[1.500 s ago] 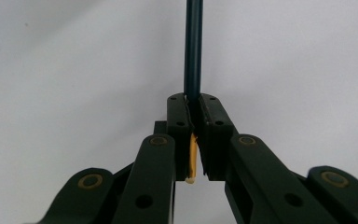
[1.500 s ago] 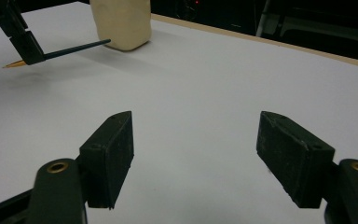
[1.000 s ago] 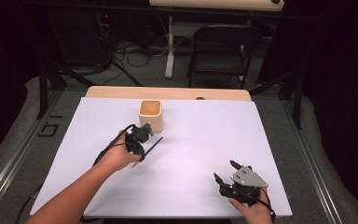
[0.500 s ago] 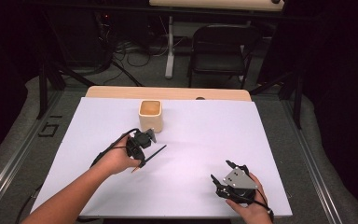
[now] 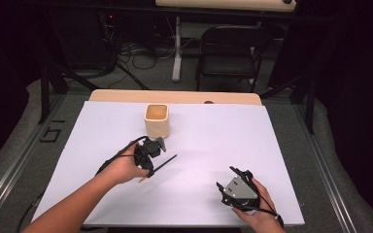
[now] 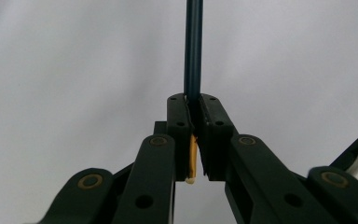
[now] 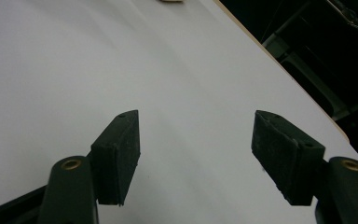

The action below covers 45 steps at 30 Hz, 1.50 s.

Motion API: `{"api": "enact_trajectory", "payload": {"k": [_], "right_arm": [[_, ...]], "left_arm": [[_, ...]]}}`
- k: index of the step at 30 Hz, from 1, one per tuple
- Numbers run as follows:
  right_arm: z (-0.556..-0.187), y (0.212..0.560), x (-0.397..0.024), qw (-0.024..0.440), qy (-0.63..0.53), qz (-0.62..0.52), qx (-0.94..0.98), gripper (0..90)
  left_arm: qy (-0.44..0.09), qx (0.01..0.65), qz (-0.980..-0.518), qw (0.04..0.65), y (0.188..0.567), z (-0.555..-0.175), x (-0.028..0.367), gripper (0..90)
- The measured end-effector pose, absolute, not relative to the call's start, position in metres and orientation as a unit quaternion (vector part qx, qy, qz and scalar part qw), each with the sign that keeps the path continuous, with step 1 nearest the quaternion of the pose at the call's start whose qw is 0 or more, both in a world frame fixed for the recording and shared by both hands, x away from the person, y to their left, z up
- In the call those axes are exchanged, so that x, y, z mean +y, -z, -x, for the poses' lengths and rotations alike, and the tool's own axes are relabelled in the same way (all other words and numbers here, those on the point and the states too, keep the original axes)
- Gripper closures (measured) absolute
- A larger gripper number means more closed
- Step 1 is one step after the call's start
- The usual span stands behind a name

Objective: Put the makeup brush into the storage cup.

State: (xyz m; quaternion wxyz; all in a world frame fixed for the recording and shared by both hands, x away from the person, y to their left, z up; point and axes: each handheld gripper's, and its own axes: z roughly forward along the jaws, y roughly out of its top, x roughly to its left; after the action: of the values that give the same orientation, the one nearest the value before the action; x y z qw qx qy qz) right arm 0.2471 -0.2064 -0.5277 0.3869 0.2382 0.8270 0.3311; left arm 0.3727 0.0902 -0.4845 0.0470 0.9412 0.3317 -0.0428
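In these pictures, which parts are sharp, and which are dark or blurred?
High view: the white table is evenly lit, the room behind is dark, and the cup is slightly soft. Left gripper view: the pencil is sharp against a plain grey surface. Right gripper view: the pads are fairly sharp, and the floor is dark.

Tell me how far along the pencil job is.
Done: the left gripper has the pencil clamped and lifted off the table. In hand: it hangs near the cup. Left: getting it into the cup, probably. The right gripper is open, its fingers having just closed a little on nothing.
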Motion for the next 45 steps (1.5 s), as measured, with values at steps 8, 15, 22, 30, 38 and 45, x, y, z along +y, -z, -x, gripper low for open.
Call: {"api": "enact_trajectory", "payload": {"k": [8, 15, 22, 30, 38, 45], "right_arm": [[-0.251, 0.522, -0.190, 0.400, -0.306, -0.183, 0.845, 36.8], [-0.258, 0.518, -0.167, 0.417, -0.279, -0.123, 0.856, 39.8], [-0.266, 0.514, -0.146, 0.421, -0.275, -0.094, 0.859, 40.1], [-0.275, 0.511, -0.128, 0.432, -0.256, -0.049, 0.863, 40.8], [-0.277, 0.513, -0.121, 0.451, -0.243, -0.021, 0.858, 40.7], [-0.274, 0.521, -0.116, 0.465, -0.222, 0.007, 0.857, 41.1]], "left_arm": [[0.042, 0.328, -0.943, 0.047, 0.478, -0.372, 0.091, 84.1], [0.039, 0.324, -0.944, 0.051, 0.472, -0.372, 0.090, 84.1], [0.040, 0.319, -0.946, 0.049, 0.472, -0.372, 0.089, 84.1], [0.045, 0.309, -0.949, 0.044, 0.474, -0.372, 0.087, 84.1], [0.048, 0.306, -0.950, 0.043, 0.474, -0.371, 0.086, 84.1], [0.048, 0.300, -0.952, 0.045, 0.474, -0.369, 0.083, 84.1]]}}
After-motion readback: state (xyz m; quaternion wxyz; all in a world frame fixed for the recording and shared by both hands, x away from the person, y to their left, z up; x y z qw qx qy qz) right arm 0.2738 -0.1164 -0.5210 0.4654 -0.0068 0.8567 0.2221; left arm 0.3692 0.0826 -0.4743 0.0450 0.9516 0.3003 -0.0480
